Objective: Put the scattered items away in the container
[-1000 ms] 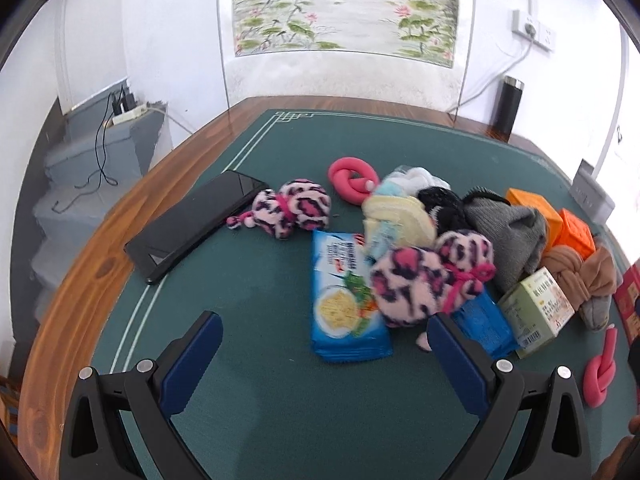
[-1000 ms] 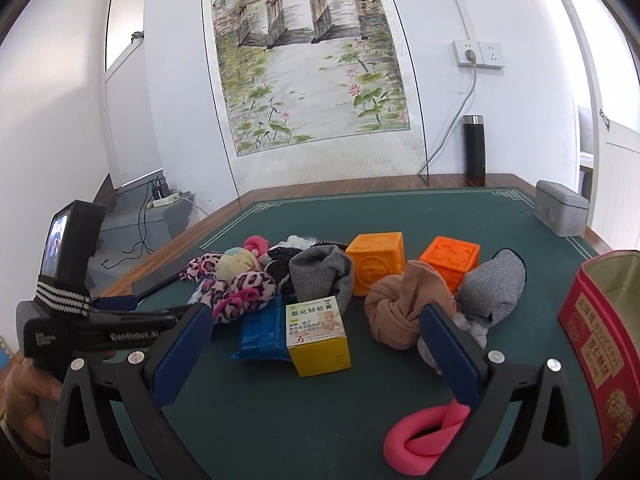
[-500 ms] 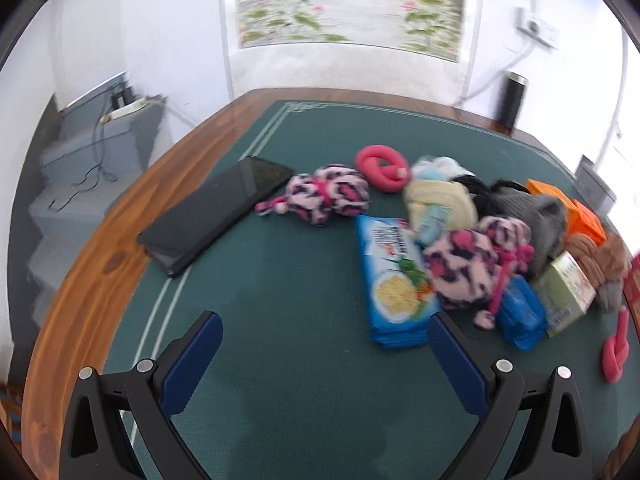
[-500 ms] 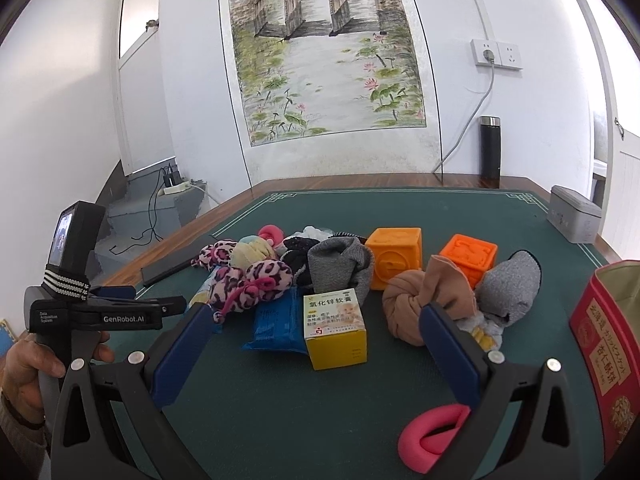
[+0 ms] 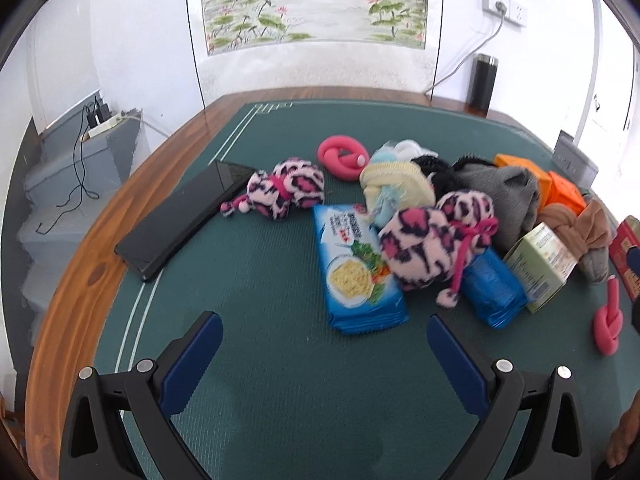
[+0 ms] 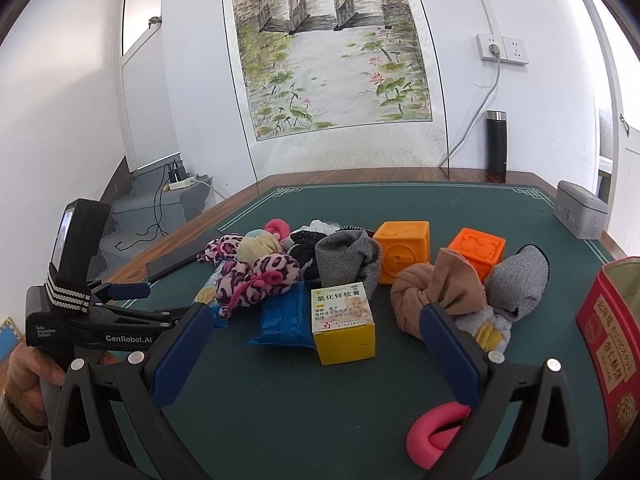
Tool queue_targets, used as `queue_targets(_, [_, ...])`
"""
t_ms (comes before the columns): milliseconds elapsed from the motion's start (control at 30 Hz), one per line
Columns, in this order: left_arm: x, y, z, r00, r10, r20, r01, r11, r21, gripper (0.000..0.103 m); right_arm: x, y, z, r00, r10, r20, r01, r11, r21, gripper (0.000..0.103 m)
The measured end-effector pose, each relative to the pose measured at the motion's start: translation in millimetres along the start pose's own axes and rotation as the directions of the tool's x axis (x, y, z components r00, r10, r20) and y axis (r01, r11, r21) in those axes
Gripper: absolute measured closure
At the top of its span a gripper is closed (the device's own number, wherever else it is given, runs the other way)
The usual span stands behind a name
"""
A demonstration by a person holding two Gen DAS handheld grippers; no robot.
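Note:
Scattered items lie in a heap on the green mat: a blue noodle packet (image 5: 356, 270), two pink leopard plush balls (image 5: 434, 238) (image 5: 286, 188), rolled socks, two orange cubes (image 6: 404, 250), a yellow medicine box (image 6: 343, 322) and pink foam knots (image 5: 342, 156) (image 6: 438, 432). A red tin (image 6: 612, 344), the container, stands open at the right edge. My left gripper (image 5: 324, 340) hovers open just short of the noodle packet. My right gripper (image 6: 316, 332) is open, held before the medicine box, with nothing between its fingers.
A black phone (image 5: 184, 216) lies at the mat's left border, partly on the wooden table rim (image 5: 80, 280). A grey case (image 6: 580, 214) and a black flask (image 6: 496, 146) stand at the back right. A hand (image 6: 24, 376) holds the left gripper's handle.
The left wrist view swung left, then back towards the heap, which now sits nearer the fingers. The right gripper rose slightly and pulled back; the pink knot slid lower in view.

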State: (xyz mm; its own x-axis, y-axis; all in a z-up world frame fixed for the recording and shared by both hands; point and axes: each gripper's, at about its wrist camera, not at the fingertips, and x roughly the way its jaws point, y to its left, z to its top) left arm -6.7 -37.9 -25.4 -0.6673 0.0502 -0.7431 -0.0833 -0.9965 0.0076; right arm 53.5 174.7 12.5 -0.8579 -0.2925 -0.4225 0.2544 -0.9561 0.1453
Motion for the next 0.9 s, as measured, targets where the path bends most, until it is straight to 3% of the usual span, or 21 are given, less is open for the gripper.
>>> queue_targets(233, [19.0, 4.3, -9.6, 0.995, -0.053, -0.083, 0.050, 0.998, -0.036, 0.000, 1.6, 5.0, -1.0, 1.000, 0.011, -0.007, -0.011, 1.000, -0.023, 0.000])
queue_targets(400, [24.7, -2.4, -9.8, 0.996, -0.017, -0.092, 0.017, 1.000, 0.001, 0.000, -0.5, 4.6, -1.6, 1.000, 0.016, 0.002, -0.016, 1.000, -0.013, 0.000])
queue_targets(900, [20.4, 8.8, -10.6, 0.996, -0.021, -0.090, 0.022, 1.000, 0.001, 0.000, -3.2, -4.6, 0.1, 1.000, 0.019, 0.008, -0.020, 0.998, 0.053, 0.000])
